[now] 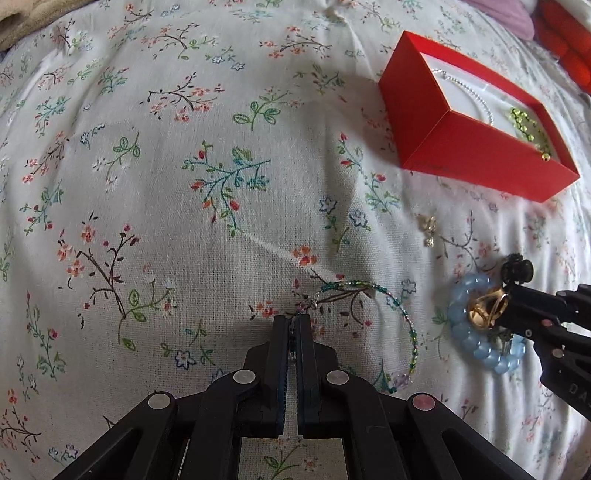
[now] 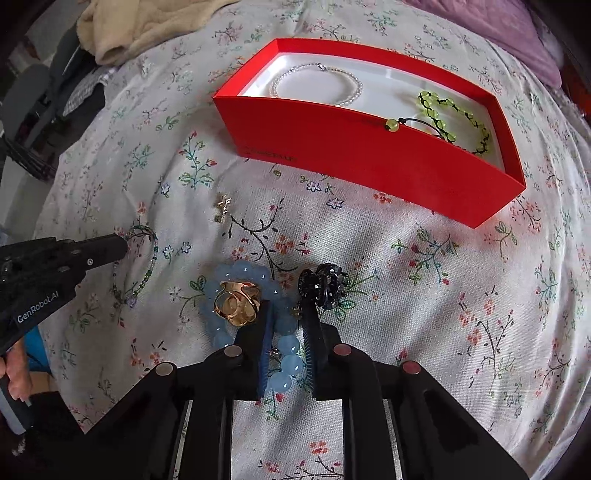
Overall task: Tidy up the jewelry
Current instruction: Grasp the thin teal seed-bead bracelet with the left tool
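Observation:
My left gripper (image 1: 294,319) is shut on a thin hoop of green seed beads (image 1: 410,325) that lies on the floral sheet; in the right wrist view the left gripper (image 2: 123,245) pinches that hoop (image 2: 151,258) at its upper edge. My right gripper (image 2: 286,314) points down over a pale blue bead bracelet (image 2: 240,271), with one blue bead pressed between its pads. A gold ring (image 2: 236,302) rests on the bracelet just left of the fingers. A black hair claw (image 2: 325,284) lies by the right fingertip.
A red box (image 2: 369,162) stands farther back, holding a pearl bracelet (image 2: 314,83) and a yellow-green bead bracelet (image 2: 454,118). A small gold charm (image 2: 222,208) lies loose on the sheet. Beige cloth (image 2: 140,26) and purple cloth (image 2: 498,29) lie at the far edges.

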`<state>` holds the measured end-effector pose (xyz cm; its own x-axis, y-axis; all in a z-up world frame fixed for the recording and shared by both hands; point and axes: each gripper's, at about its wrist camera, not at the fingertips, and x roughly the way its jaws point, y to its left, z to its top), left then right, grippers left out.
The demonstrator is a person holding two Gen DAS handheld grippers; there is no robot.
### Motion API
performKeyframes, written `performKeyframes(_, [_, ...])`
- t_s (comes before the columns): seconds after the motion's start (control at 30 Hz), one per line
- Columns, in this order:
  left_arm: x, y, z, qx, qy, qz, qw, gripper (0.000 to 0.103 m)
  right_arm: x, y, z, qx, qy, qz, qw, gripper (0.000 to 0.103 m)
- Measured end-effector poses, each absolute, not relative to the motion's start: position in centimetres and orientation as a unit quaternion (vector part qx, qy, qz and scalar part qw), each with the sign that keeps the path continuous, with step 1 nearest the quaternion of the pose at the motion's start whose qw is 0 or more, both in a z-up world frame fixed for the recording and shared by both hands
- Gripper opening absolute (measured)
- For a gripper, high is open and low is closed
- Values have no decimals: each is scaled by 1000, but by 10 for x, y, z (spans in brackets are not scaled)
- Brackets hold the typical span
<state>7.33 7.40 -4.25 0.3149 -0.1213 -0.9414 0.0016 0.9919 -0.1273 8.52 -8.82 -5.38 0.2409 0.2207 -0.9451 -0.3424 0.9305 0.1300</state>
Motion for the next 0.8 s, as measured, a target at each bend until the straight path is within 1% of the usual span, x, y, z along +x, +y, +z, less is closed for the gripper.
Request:
performKeyframes(0.1, [74, 73, -39, -53, 580, -40, 812, 0, 84, -90, -50, -42, 587, 183, 787, 15])
performKeyframes(0.13, [73, 72, -37, -55, 578, -42, 813, 0, 84, -91, -47, -37, 586, 187, 788, 8])
performKeyframes(0.2, [73, 70, -32, -57, 573, -47, 817, 0, 82, -96, -39, -27, 581, 194, 790, 6])
performKeyframes(0.5, [67, 68, -8, -72, 549, -61, 830, 0, 74, -104, -6, 3, 554, 216, 804, 6])
performKeyframes(0.67, [66, 64, -13, -68, 557, -58, 826, 0, 80, -122, -11, 50, 581, 215, 783, 9])
performKeyframes(0.7, [67, 64, -15, -67, 559, -57, 825, 0, 81, -125, -14, 56, 589, 211, 778, 13])
performKeyframes(0.73, [68, 63, -17, -66, 561, -56, 823, 0, 82, -128, -16, 61, 593, 206, 776, 22])
performKeyframes(0.77, [69, 63, -18, -67, 563, -56, 822, 0, 82, -131, -19, 64, 597, 202, 774, 28])
performKeyframes(0.8, [69, 63, -19, -67, 564, -56, 821, 0, 83, -133, -20, 67, 600, 199, 772, 37])
